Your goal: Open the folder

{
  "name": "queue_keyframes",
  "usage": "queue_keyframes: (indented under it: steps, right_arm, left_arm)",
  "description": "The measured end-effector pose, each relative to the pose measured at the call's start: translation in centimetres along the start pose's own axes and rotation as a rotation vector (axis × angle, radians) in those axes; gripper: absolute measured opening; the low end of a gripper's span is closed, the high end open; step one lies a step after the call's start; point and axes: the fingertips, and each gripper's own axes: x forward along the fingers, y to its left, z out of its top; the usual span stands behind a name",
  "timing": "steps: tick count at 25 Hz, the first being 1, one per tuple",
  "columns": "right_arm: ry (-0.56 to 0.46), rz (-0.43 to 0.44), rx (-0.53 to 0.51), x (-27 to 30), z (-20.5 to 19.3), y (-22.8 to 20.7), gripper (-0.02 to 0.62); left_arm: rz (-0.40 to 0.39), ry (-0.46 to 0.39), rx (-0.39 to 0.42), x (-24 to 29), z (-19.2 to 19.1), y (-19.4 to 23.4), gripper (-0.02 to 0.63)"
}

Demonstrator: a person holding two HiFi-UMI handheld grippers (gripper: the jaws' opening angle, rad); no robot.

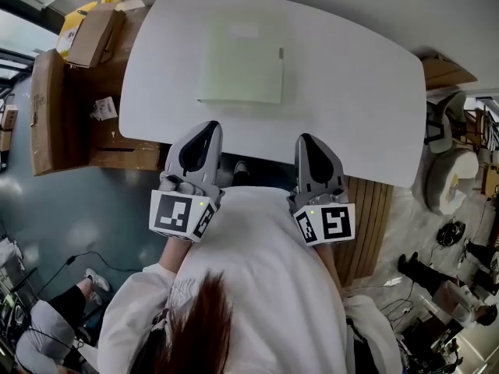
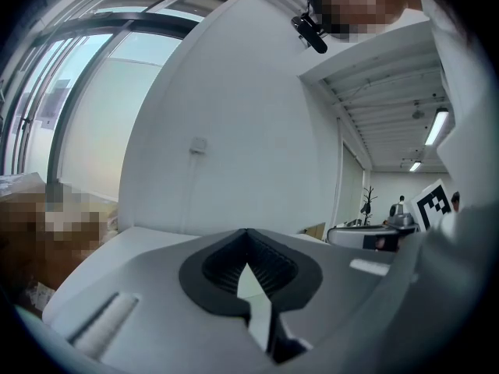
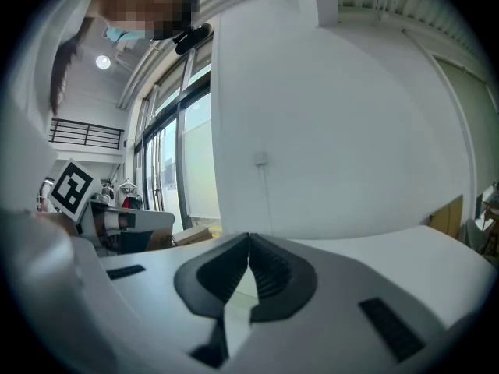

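Both left gripper (image 1: 207,131) and right gripper (image 1: 306,141) hover short of the table (image 1: 351,92), jaws together, empty, as the closed green folder (image 1: 240,61) lies ahead

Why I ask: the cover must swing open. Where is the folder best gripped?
Probably the cover's right edge, by the small clasp, coming in low from the right: the folder lies flat on the table, and that edge looks like its opening side.
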Motion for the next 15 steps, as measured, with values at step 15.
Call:
queue_keyframes:
  steps: [15]
  right_arm:
    - [0.009, 0.036, 0.027, 4.2, 0.9, -7.5, 0.008]
  left_arm:
    - [0.036, 0.017, 0.025, 8.0, 1.3, -1.4, 0.008]
